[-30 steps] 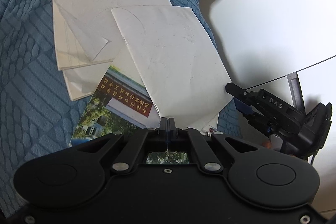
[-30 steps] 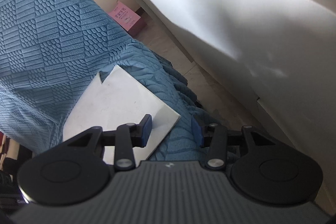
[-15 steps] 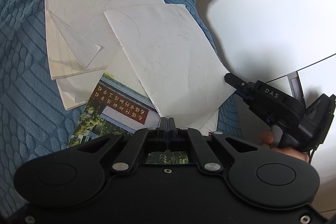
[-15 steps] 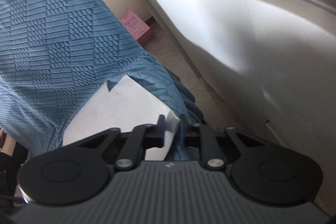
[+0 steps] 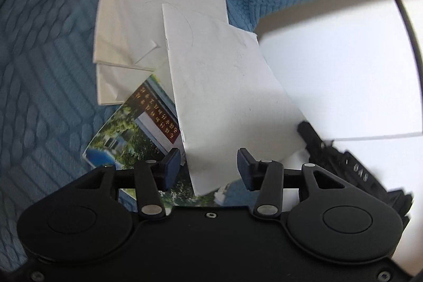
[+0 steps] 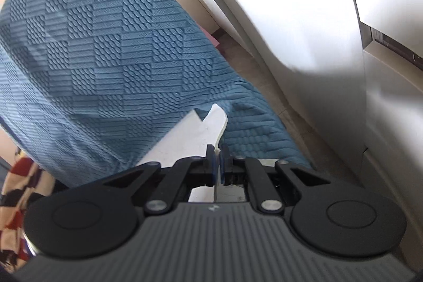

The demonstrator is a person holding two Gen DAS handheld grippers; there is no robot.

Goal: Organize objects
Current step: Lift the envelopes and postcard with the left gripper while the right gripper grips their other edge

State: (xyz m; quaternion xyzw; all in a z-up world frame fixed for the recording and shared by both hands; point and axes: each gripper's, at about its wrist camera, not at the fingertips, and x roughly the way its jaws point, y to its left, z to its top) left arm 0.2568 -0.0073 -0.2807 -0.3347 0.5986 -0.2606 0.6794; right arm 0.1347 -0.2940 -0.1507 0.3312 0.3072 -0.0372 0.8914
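1. I am looking along the left gripper (image 5: pixel 208 163), and its jaws are standing apart; they have just been opening. The near corner of a white sheet (image 5: pixel 227 86) is lying between them, but neither pad is pressing on it.
2. That white sheet is resting on top of a loose pile on the blue textured cover (image 5: pixel 53 70). Its far right edge is reaching out past the cover toward a white panel (image 5: pixel 343 75).
3. Under the sheet, a glossy photo card (image 5: pixel 132 128) is showing trees, a building and a dark red sign with gold characters. Its lower edge is running under the left finger.
4. Farther back, more white paper (image 5: pixel 148 4) is lying stacked and partly folded, overlapped by the top sheet.
5. At the right edge of the left view I am seeing the right gripper (image 5: pixel 312 134), blurred, touching the sheet's right corner.
6. In the right view, the right gripper (image 6: pixel 217 163) is clenched on the edge of the white sheet (image 6: pixel 190 139); its jaws have just been closing. The paper is bending upward between the pads, with a notch in its far edge.
7. Beyond it the blue cover (image 6: pixel 105 44) is draping down beside pale furniture (image 6: pixel 304 17).
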